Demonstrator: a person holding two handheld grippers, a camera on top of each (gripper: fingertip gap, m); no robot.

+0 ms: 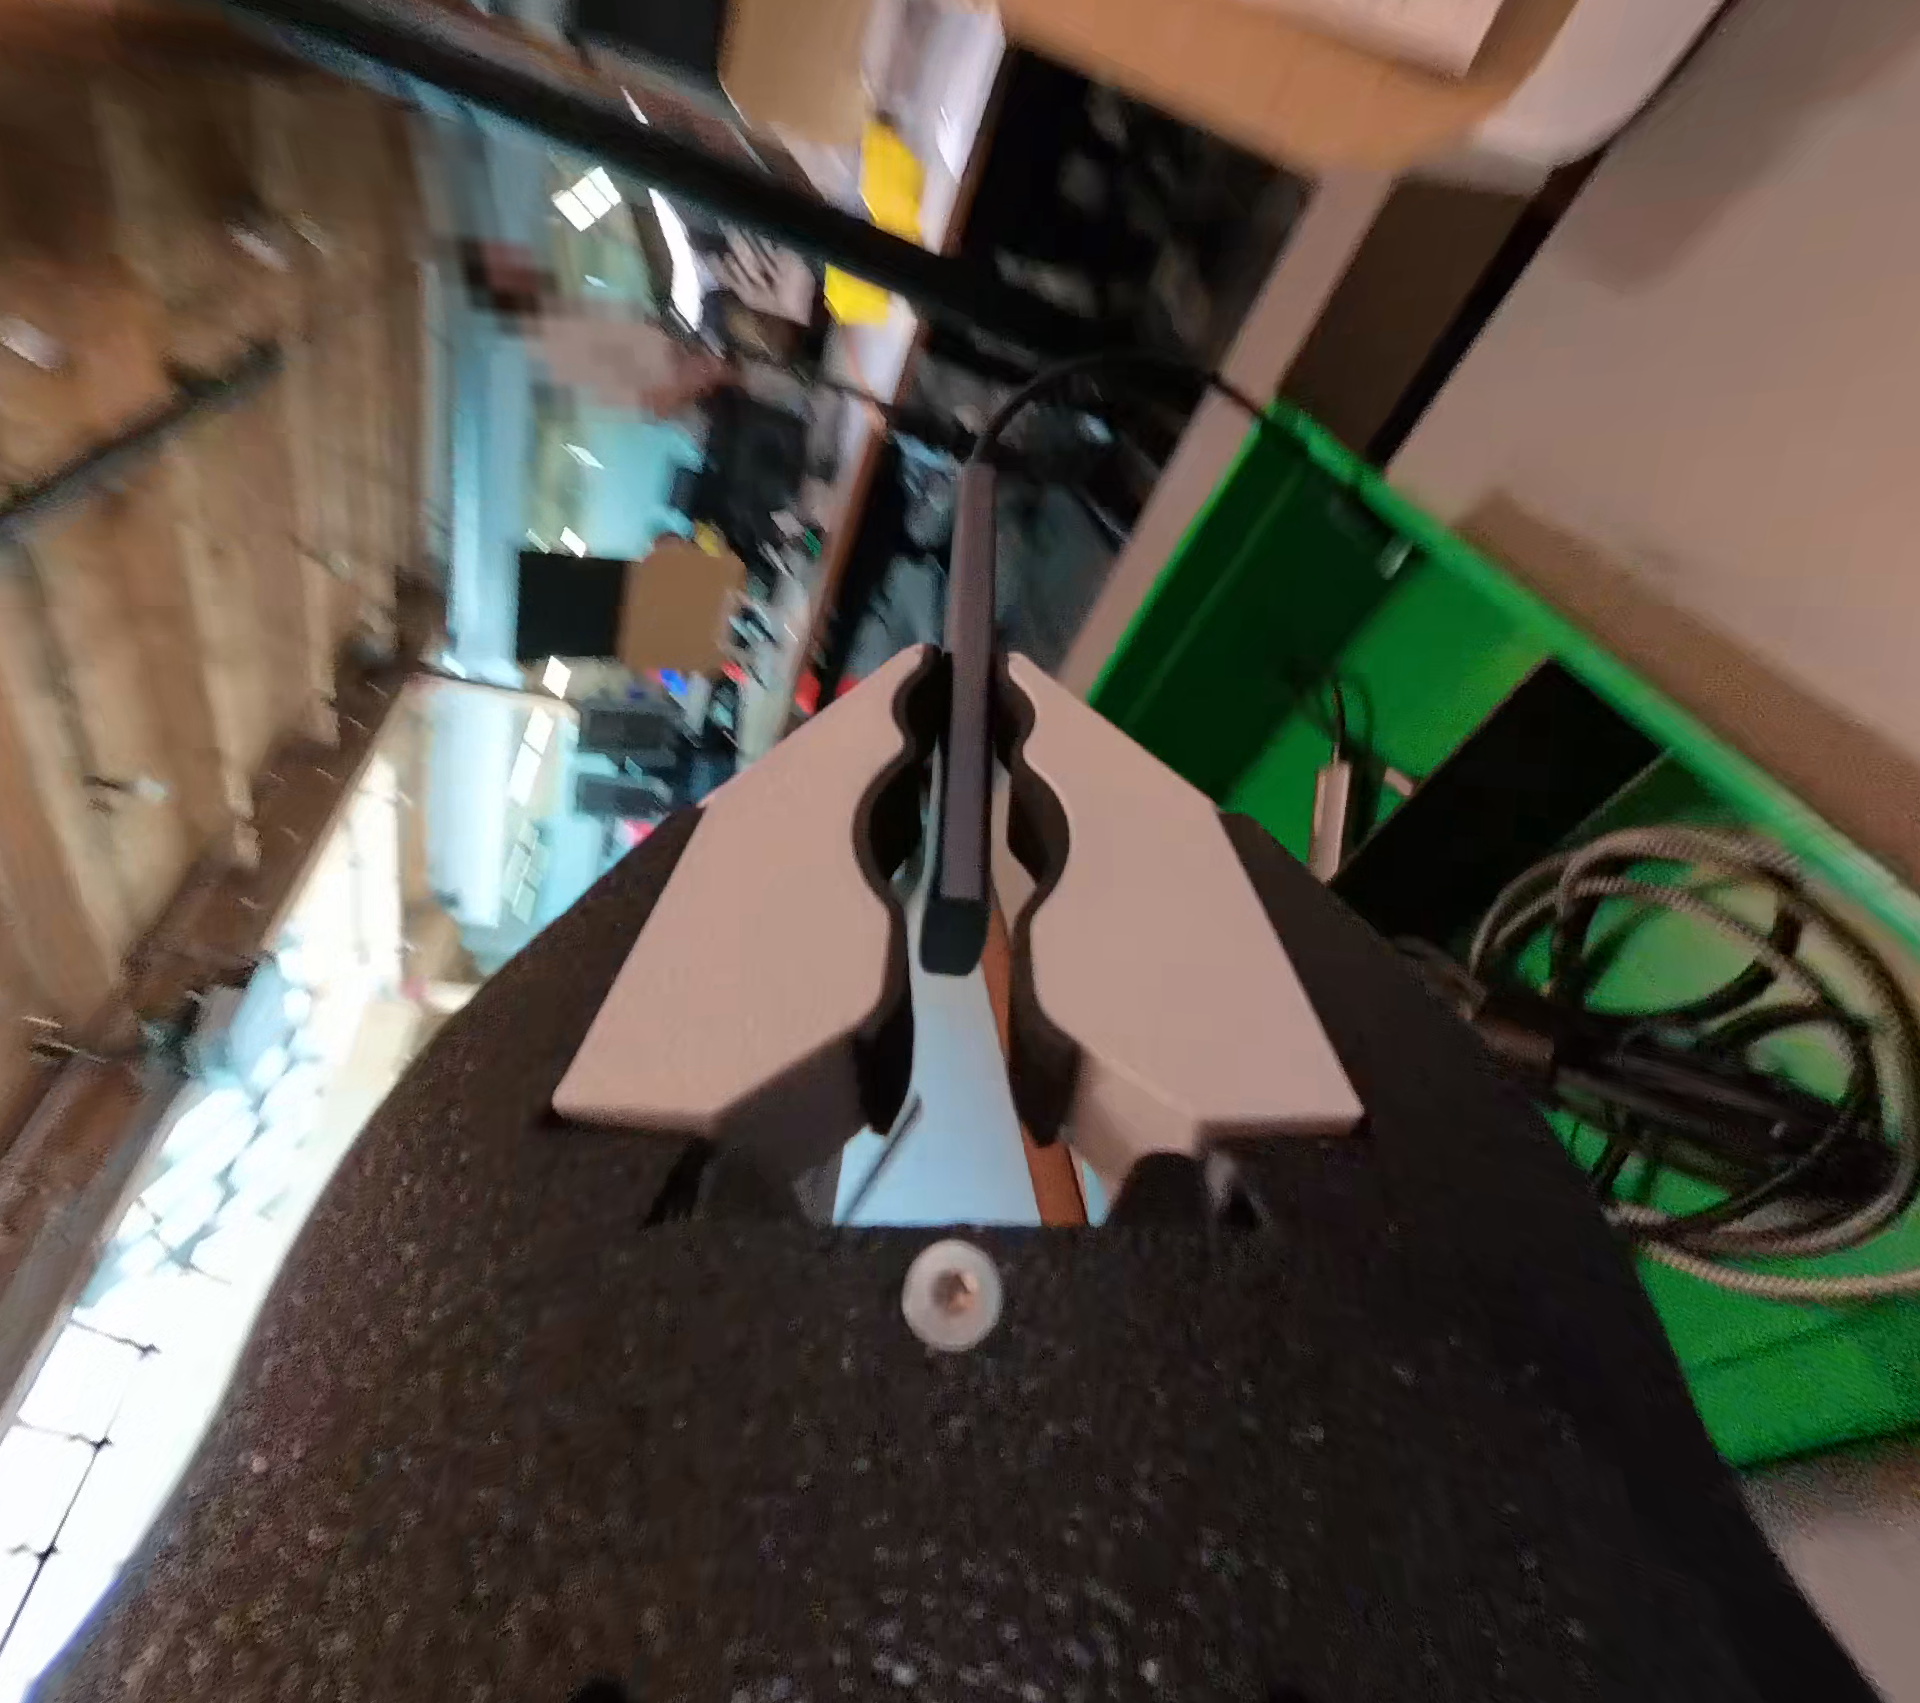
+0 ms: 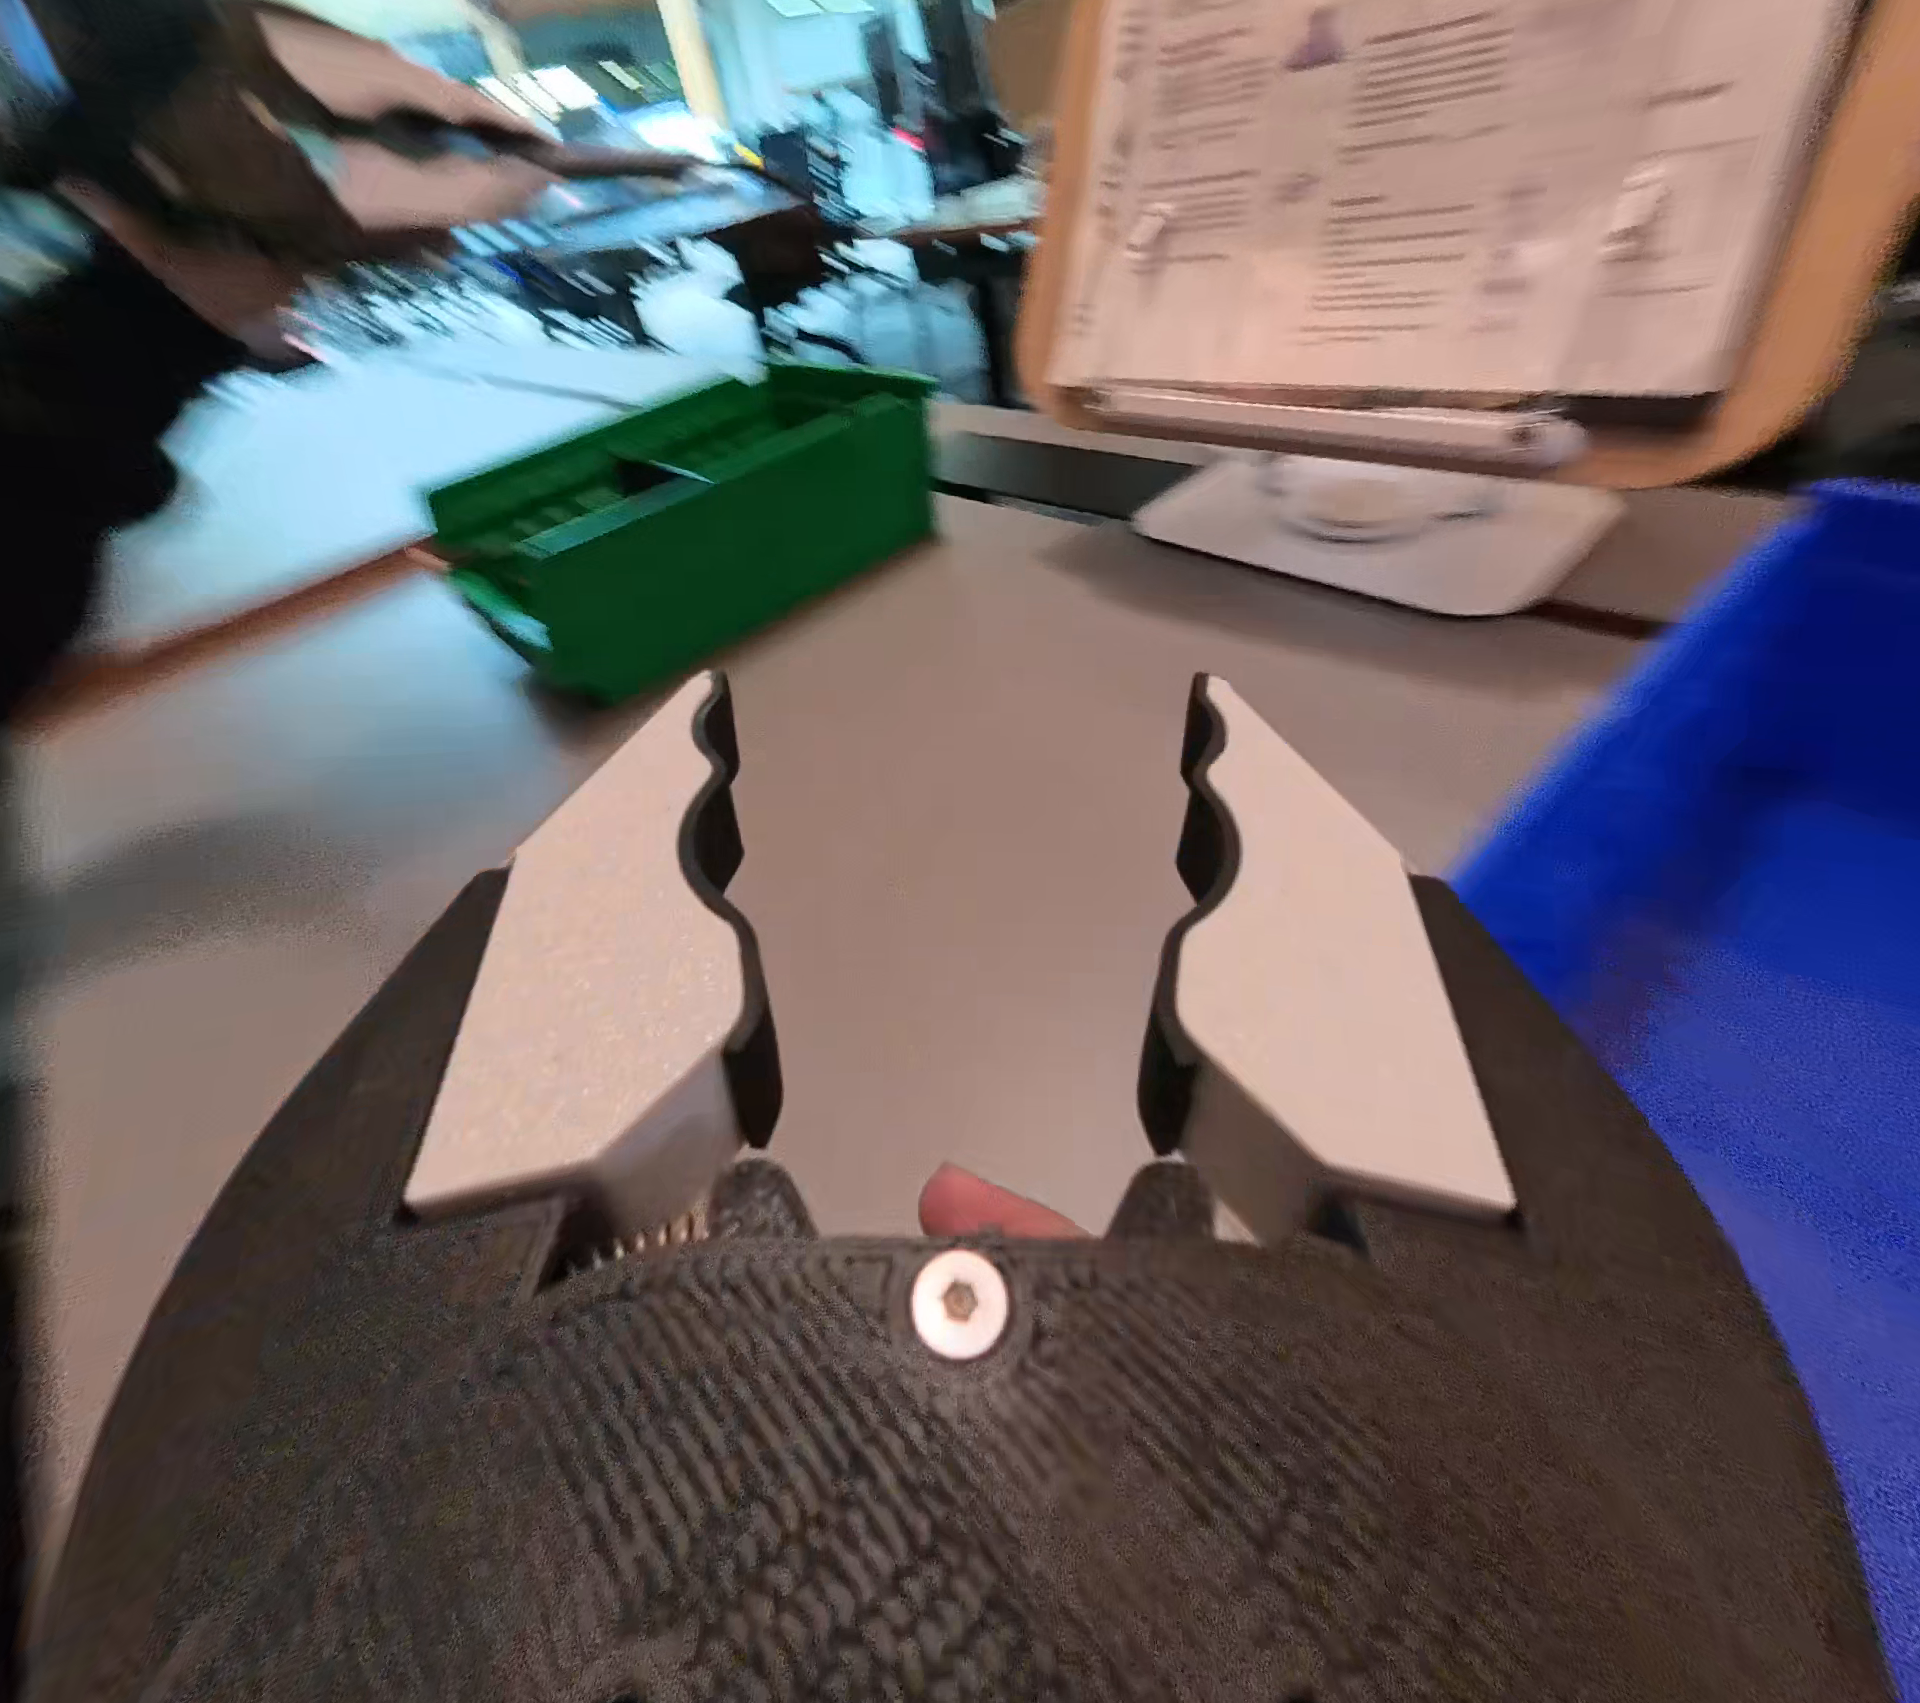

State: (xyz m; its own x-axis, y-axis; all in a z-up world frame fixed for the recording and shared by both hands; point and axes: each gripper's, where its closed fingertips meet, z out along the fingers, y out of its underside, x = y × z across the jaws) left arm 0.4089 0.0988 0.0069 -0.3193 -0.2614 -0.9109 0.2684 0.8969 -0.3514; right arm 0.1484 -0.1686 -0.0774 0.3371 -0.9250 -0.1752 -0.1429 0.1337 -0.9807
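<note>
Left gripper (image 1: 961,677) fingers clamped on a slim dark cabled device (image 1: 966,718) beside a green bin (image 1: 1299,614), right gripper (image 2: 961,697) fingers spread apart, empty, above the grey worktop (image 2: 956,822), blue bin (image 2: 1714,822) just right

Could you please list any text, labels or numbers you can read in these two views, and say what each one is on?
No text can be quoted.
Poster board: printed sheets, all blurred.
The same board's edge in the left wrist view: dark smeared marks only.
Green bin, blue bin and both grippers, left and right: no markings visible.
</note>
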